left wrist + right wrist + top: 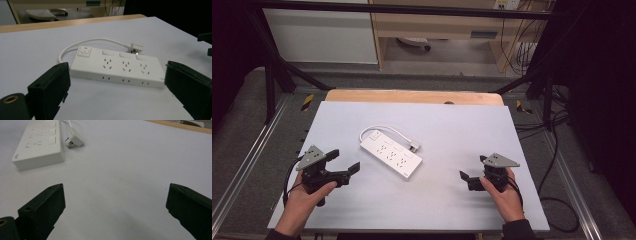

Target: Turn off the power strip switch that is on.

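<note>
A white power strip point(390, 153) lies at an angle in the middle of the white tabletop point(452, 200). Its short cable point(382, 129) loops round to a white plug point(414, 147) lying beside it. My left gripper point(344, 160) rests at the front left, open and empty, pointing at the strip. In the left gripper view the strip point(117, 66) and plug point(135, 47) lie just past the wide jaws. My right gripper point(473, 167) sits open at the front right, apart from the strip. In the right gripper view the strip's end point(40, 142) and plug point(75, 140) are at upper left.
A wooden table edge point(412, 96) shows beyond the white top. Black frame bars point(277, 75) stand around the table. Cables point(557, 200) trail on the floor at the right. Wooden furniture point(437, 30) stands at the back.
</note>
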Tool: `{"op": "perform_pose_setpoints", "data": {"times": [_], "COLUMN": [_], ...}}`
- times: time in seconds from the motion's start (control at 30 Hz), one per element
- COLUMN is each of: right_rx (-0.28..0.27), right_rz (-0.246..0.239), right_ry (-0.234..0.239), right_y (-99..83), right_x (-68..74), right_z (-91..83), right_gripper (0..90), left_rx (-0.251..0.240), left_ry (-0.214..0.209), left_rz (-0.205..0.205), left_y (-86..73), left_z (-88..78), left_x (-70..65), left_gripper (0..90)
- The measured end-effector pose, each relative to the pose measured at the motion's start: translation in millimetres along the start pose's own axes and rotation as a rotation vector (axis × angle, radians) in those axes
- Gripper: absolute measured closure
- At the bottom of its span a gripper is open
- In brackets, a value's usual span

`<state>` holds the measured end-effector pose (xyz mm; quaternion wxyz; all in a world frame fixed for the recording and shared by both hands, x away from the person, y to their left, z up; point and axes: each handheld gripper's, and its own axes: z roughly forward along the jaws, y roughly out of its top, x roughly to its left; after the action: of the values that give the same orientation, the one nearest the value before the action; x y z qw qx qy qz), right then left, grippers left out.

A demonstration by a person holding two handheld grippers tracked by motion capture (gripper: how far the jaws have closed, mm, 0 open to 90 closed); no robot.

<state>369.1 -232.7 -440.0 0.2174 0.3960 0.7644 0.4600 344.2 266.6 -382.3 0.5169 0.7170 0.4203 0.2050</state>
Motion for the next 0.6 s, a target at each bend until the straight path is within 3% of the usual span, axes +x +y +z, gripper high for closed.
{"op": "perform_pose_setpoints", "data": {"times": [0.27,0.6], "right_rx": [-0.003,0.006], "right_rz": [-0.001,-0.016], "right_ry": [-0.003,-0.004], "right_y": [-0.2,-0.3], "right_x": [-0.9,0.3], "right_z": [-0.8,0.3], "right_gripper": [2.6,2.5], "left_rx": [-0.014,-0.009], "left_ry": [0.008,0.025], "left_rz": [0.007,-0.017], "left_y": [13.0,26.7], "left_z": [17.4,43.6], "left_x": [-2.9,9.3], "left_gripper": [7.0,8.0]}}
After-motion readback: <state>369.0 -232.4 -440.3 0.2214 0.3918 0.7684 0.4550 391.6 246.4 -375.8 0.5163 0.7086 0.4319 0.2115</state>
